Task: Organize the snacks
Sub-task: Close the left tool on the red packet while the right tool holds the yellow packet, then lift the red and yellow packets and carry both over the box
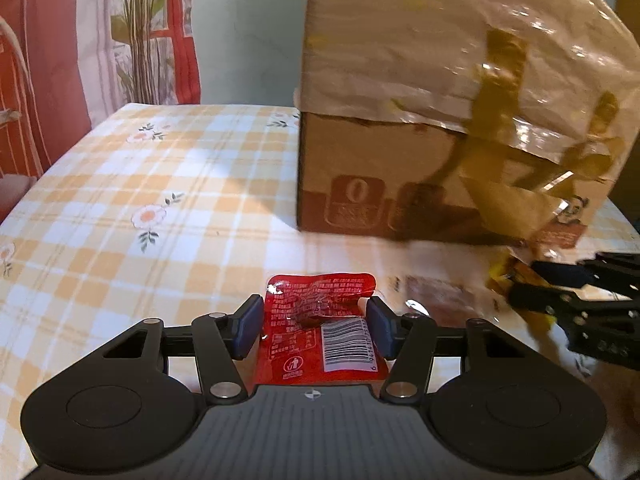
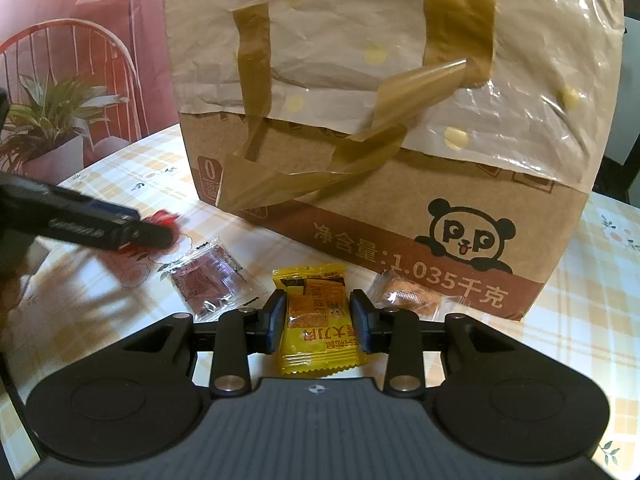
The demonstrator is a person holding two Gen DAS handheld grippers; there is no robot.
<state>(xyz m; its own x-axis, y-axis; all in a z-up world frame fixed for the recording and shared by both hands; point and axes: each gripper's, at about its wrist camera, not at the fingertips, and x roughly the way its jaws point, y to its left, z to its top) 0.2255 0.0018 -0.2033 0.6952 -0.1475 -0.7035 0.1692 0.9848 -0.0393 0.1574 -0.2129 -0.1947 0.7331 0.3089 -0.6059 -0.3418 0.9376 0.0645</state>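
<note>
A red snack packet (image 1: 320, 328) lies on the checked tablecloth between the fingers of my left gripper (image 1: 316, 322), which is open around it. A yellow snack packet (image 2: 318, 320) lies between the fingers of my right gripper (image 2: 318, 320), whose pads are close to its sides; I cannot tell if they press it. A large cardboard box (image 2: 400, 208) lined with a beige plastic bag (image 2: 360, 40) stands just behind the packets. The left gripper shows blurred in the right wrist view (image 2: 120, 230), and the right gripper shows in the left wrist view (image 1: 532, 280).
A dark reddish clear-wrapped snack (image 2: 210, 280) lies left of the yellow packet. An orange clear-wrapped snack (image 2: 408, 296) lies against the box front. A chair and a potted plant (image 2: 48, 120) stand beyond the table's left edge. The checked tablecloth (image 1: 140, 200) stretches left of the box.
</note>
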